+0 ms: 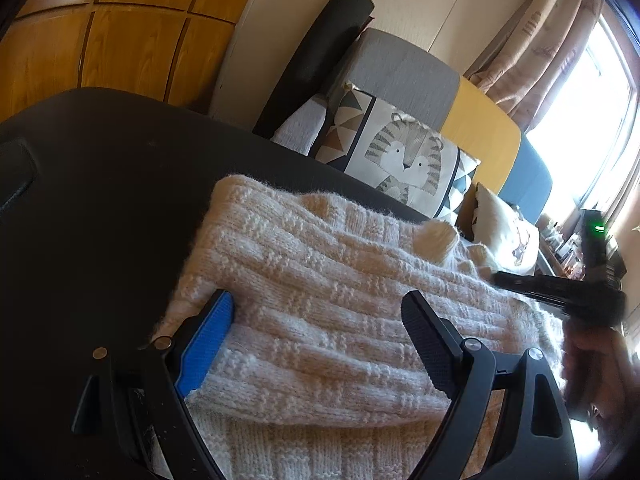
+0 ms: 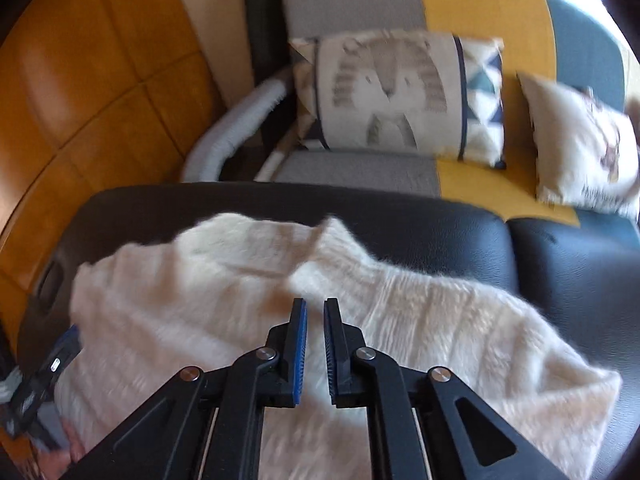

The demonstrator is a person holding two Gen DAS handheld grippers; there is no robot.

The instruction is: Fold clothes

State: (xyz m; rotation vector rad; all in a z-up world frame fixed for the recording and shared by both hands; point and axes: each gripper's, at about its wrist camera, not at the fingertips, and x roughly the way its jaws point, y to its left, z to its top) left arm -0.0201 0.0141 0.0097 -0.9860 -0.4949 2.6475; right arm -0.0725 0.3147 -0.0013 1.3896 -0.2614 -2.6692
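Wide-spread, the left gripper (image 1: pixel 316 324) is held over the sweater (image 1: pixel 320 280), nothing pinched, seemingly steadying the fold. Nearly shut and empty, the right gripper (image 2: pixel 315 312) is aimed at the sweater's middle on the black bench (image 2: pixel 440 232).

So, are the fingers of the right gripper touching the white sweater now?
Cannot tell. In the right wrist view the right gripper is shut with nothing visible between its fingers, over the white sweater, but blur hides any gap or contact below.

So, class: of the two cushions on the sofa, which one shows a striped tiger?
The bigger cushion, leaning against the grey sofa back. Triangle patterns flank its tiger; the smaller cream cushion sits nearer the window.
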